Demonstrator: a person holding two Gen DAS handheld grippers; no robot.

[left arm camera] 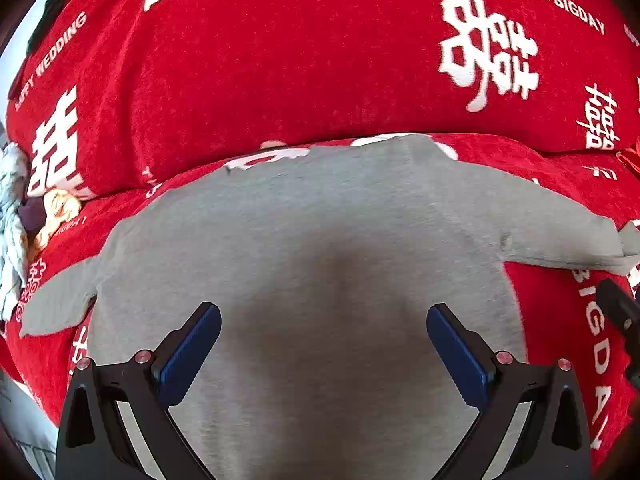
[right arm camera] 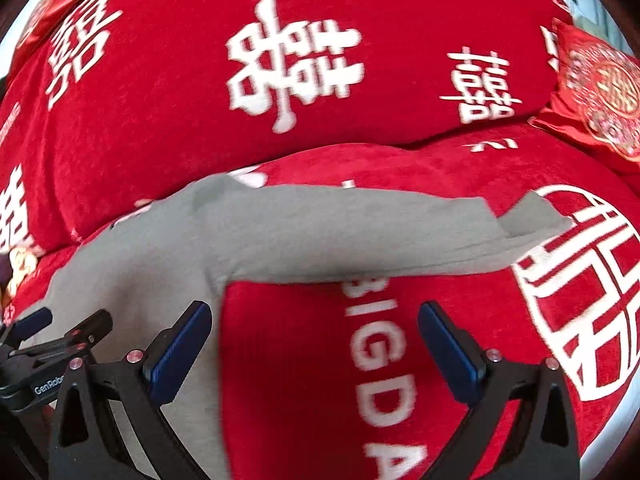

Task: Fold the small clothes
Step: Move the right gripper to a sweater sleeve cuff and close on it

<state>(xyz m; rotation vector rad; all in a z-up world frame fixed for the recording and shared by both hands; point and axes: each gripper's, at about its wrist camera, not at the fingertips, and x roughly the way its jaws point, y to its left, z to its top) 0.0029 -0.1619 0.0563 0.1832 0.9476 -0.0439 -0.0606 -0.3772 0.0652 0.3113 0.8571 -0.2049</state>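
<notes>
1. The left gripper (left arm camera: 324,344) hangs with its blue-padded jaws spread wide and nothing between them, straight over the body of the grey long-sleeved top (left arm camera: 320,264).
2. The right gripper (right arm camera: 314,344) is likewise spread and empty; its left pad sits over the top's side edge, while its right pad hangs over bare red cover.
3. The grey long-sleeved top (right arm camera: 160,264) lies flat on the red wedding-print sofa cover (right arm camera: 304,360), body running away from the tools towards the backrest, sleeves stretched out to either side.
4. The relation that matters: the right sleeve (right arm camera: 360,240) lies crosswise just ahead of the right gripper, its long axis running left to right and its cuff far to the right. By my judgement the right hand is the nearer one for folding it in; the left sleeve (left arm camera: 60,304) falls to the left gripper.
5. The left wrist view shows both sleeves and a bundle of pale clothes (left arm camera: 12,220) at the far left. The right wrist view alone shows the right cuff's turned-up end, an embroidered red cushion (right arm camera: 600,92), and the other tool at lower left.
</notes>
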